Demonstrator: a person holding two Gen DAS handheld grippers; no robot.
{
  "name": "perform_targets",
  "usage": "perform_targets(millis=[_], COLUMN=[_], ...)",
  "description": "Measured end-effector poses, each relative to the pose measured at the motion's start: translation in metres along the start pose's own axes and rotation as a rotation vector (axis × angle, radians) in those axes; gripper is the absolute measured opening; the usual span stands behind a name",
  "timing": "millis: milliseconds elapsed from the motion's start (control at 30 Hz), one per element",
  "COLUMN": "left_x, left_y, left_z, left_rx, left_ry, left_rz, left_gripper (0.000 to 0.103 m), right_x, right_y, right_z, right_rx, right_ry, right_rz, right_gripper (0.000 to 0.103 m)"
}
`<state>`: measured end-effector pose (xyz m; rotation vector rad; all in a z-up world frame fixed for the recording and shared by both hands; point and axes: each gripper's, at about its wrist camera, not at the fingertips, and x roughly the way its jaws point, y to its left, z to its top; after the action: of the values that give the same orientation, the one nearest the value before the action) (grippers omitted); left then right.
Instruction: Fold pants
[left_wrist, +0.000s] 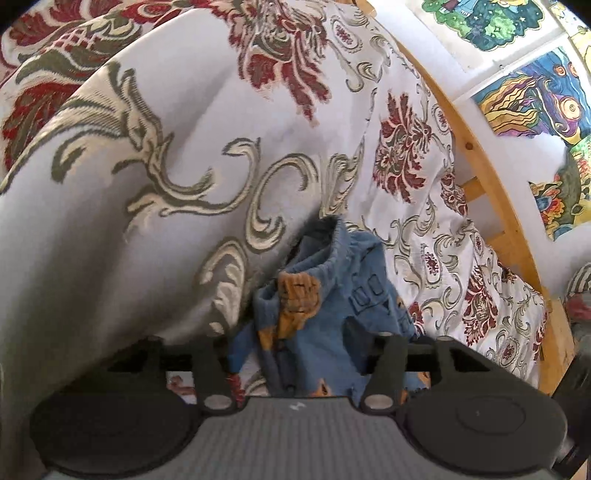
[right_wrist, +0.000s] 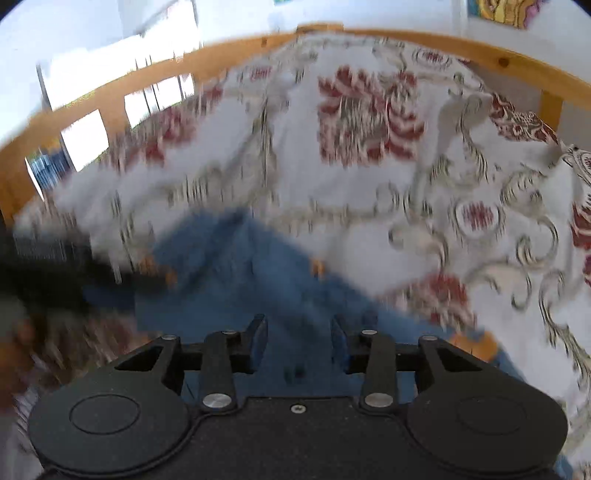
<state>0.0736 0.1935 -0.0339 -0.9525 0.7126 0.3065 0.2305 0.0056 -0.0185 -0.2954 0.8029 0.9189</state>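
Left tool (left_wrist: 303, 354): clamped on bunched pants (left_wrist: 325, 295), lifting them off the bed (left_wrist: 443, 236).
Right tool (right_wrist: 299, 343): fingers parted, empty, just above the pants (right_wrist: 236, 273), seemingly seeking a second hold.

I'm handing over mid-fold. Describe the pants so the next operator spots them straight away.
Look at the bed with the wooden rail, covered by a white bedspread with red flowers and olive scrolls. The pants are bunched in front of the left gripper. They are the only blue cloth there, with orange patches and a gathered waistband.

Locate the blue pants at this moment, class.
In the left wrist view, the blue pants hang bunched from the left gripper, low centre, before the floral bedspread.
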Motion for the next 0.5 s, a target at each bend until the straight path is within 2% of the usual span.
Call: perform_targets(millis=[33,100,167,333,433,500], left_x=[0.000,0.003,0.006,0.003,0.002,0.001], left_y=[0.000,-0.001,0.000,0.004,0.007,0.010], left_z=[0.000,0.001,0.003,0.002,0.001,0.001], left_rx=[0.002,-0.019,-0.029,-0.030,-0.034,-0.056], left_ry=[-0.003,-0.001,-0.003,-0.011,-0.008,-0.005], left_rz=[0.011,0.058,0.126,0.090,0.070,0.048], left_gripper=[0.060,0.051,0.022,0.020,0.028,0.035], right_x=[0.008,0.022,0.022,-0.006,-0.013,-0.008], right_y=[0.004,0.013,0.022,0.039,0.045,0.038], right_z=[-0.006,-0.017,-0.023,-0.034,-0.032,-0.022], right_rx=[-0.002,-0.010,-0.030,0.027,-0.010,-0.006], right_ry=[0.029,0.053,0.024,-0.063,-0.099,-0.072], right_rz=[-0.017,-0.039,-0.078,-0.090,-0.094,-0.047], right_gripper=[0.037,0.037,0.037,0.041,0.041,0.041])
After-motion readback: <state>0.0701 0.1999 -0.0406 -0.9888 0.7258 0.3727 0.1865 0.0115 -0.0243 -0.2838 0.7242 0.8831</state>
